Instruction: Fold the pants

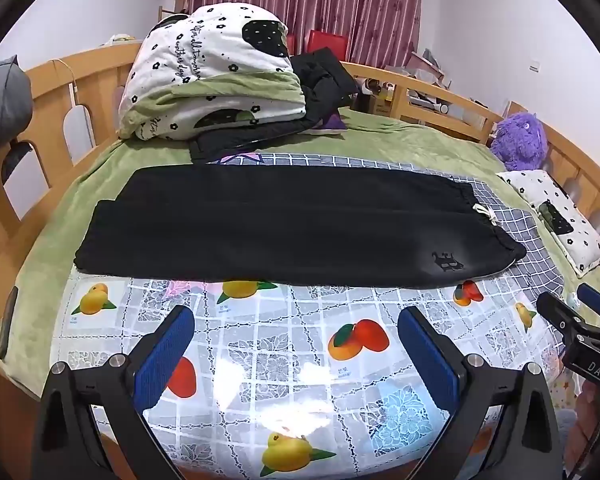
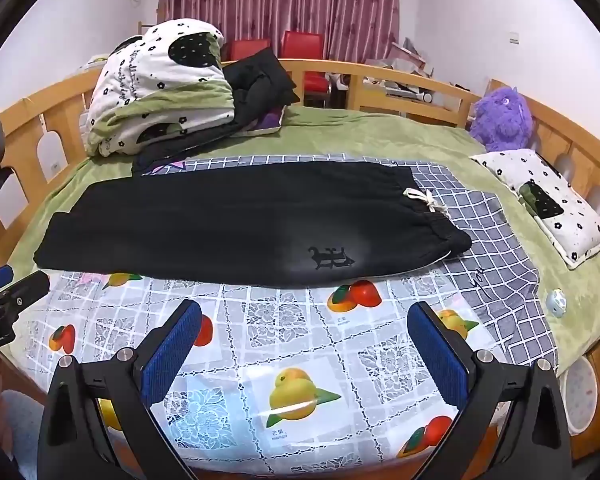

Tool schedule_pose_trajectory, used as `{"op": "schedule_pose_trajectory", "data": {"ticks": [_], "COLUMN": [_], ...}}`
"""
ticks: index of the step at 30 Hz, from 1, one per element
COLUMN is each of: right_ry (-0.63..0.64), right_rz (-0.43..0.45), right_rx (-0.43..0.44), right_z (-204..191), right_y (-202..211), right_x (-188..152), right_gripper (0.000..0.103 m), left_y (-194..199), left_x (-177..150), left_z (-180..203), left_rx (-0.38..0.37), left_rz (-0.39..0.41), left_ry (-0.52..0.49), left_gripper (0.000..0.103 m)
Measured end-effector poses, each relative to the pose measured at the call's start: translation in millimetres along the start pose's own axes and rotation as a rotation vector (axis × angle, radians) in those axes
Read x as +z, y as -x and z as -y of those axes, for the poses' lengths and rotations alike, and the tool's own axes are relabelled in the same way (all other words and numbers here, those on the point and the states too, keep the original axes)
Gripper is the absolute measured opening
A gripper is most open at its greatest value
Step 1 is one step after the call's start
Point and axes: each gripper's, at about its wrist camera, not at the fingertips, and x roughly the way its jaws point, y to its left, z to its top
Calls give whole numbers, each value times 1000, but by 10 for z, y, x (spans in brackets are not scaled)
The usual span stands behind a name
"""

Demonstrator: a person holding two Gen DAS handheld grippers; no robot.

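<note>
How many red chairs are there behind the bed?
2: one red chair behind the black jacket, the other red chair just right of it, both before the curtain. More may be hidden.

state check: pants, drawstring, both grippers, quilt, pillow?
black pants: laid flat, legs stacked, waistband to the right
drawstring: tied in a bow
left gripper: open, empty, over the fruit-print cloth
right gripper: open, empty
quilt: folded, piled at far left
pillow: flat at right edge
</note>
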Motion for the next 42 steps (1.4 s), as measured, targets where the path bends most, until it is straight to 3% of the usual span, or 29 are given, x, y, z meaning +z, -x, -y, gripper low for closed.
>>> {"op": "schedule_pose_trajectory", "data": {"ticks": [22,39,42], "right_ry": [6,61,37], "right_rz": [15,-54,-31], "right_rx": [-5,-50,-30], "right_z": [-27,-38,-33], "right_y": [-7,-42,-39], "right_x": [-8,8,9], "right_gripper": [101,101,101], "left_y": [8,-18,-29], "left_x": [22,39,45], "left_z": [-96,-114,-105], "left_rx": [-12,-12,-11], "left_rz": [-7,-17,-19], "left_ry": [24,26,27], "left_gripper": [103,103,103]}}
